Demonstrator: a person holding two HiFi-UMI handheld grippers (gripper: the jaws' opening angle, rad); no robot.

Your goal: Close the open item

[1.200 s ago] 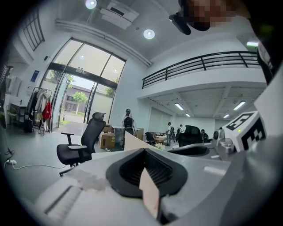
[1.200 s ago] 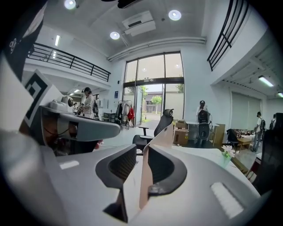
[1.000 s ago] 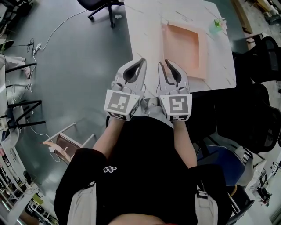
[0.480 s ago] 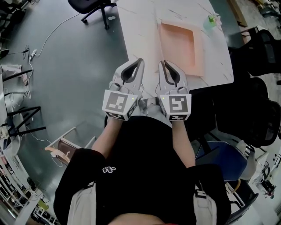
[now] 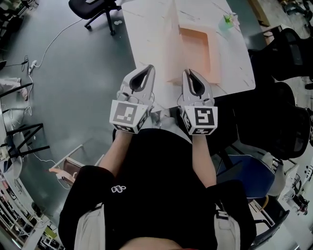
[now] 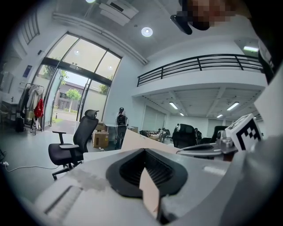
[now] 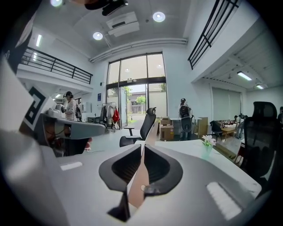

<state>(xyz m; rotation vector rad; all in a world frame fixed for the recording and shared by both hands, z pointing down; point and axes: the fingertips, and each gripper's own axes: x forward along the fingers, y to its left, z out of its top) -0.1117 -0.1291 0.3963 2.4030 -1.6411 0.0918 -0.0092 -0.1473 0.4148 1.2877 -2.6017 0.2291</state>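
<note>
One box (image 5: 198,46), peach inside, lies open on the one white table (image 5: 142,34), out in front of me past both grippers. Its lid (image 5: 171,58) stands raised along the box's left side, with the near edge down by the gripper tips.

Two grippers, both at the table's near edge, side by side but apart. The left gripper (image 5: 143,70) is clenched: in the left gripper view its jaws (image 6: 143,154) are together on a thin slice of the lid (image 6: 149,194). The right gripper (image 5: 190,72) is also clenched: the right gripper view shows its jaws (image 7: 142,148) pinching the lid (image 7: 140,176) edge-on, the sheet running straight up between the pads. So two grips on one lid.

One small green flower pot (image 5: 228,19) sits at the table's far right corner, well apart from the box; it also shows in the right gripper view (image 7: 206,145).

One black office chair (image 5: 93,6) stands on the floor off the table's far left corner. More black chairs are on the right side, count unclear.

I count two people standing far off in the right gripper view (image 7: 69,106) (image 7: 184,115).
</note>
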